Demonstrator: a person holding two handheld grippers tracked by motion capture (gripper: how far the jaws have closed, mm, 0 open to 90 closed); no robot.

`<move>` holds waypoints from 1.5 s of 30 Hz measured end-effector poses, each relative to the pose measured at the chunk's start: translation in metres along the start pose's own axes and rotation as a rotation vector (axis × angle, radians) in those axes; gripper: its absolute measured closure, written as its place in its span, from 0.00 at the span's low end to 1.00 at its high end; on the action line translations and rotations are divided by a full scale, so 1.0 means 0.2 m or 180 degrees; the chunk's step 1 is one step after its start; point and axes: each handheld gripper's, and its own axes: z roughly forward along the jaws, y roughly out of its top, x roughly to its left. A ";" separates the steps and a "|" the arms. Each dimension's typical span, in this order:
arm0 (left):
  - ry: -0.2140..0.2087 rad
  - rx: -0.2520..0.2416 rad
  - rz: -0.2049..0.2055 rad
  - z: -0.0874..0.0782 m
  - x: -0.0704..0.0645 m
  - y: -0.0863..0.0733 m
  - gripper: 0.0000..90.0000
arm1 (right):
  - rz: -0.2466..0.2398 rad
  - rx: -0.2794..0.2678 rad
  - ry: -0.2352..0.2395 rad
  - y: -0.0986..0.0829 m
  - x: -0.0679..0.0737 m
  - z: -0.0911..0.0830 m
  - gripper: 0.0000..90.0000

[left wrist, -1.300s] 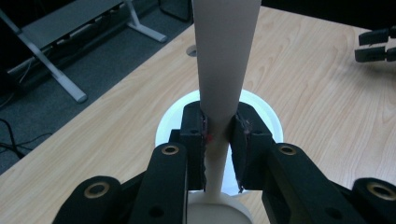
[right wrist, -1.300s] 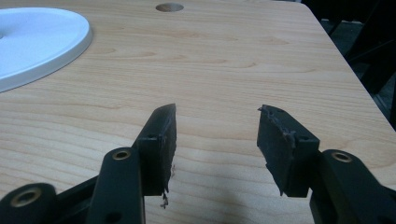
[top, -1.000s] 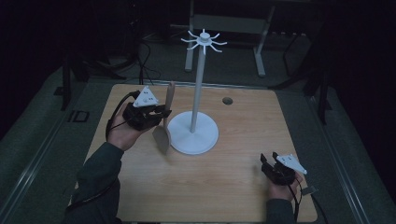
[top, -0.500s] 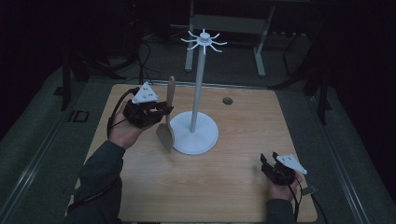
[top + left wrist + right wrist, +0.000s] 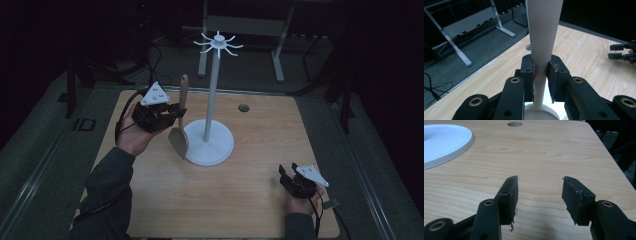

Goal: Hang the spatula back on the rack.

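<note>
A wooden spatula hangs upright, blade down, just left of the white stand's base. My left gripper is shut on its handle, which rises between the jaws in the left gripper view. The stand's thin pole carries a ring of small hooks at the top, well above the handle's tip. At the table's front right my right gripper rests low, open, with nothing between its fingers.
The light wooden table has a round hole behind the stand, also in the right gripper view. The base's rim lies left of the right gripper. Metal frame legs and cables lie on the dark floor beyond.
My left gripper has lifted the spatula a little and brought it slightly closer to the stand. The right gripper has stayed where it was.
</note>
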 end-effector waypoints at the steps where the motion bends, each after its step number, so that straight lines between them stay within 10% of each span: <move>1: 0.0000 -0.0008 0.0000 0.00 0.00 0.01 0.85 | 0.0000 -0.0001 0.0000 0.00 0.00 0.00 0.52; 45: 0.0089 -0.0136 -0.0040 0.10 0.06 0.20 0.85 | -0.0001 -0.0012 0.0010 0.00 0.00 0.00 0.51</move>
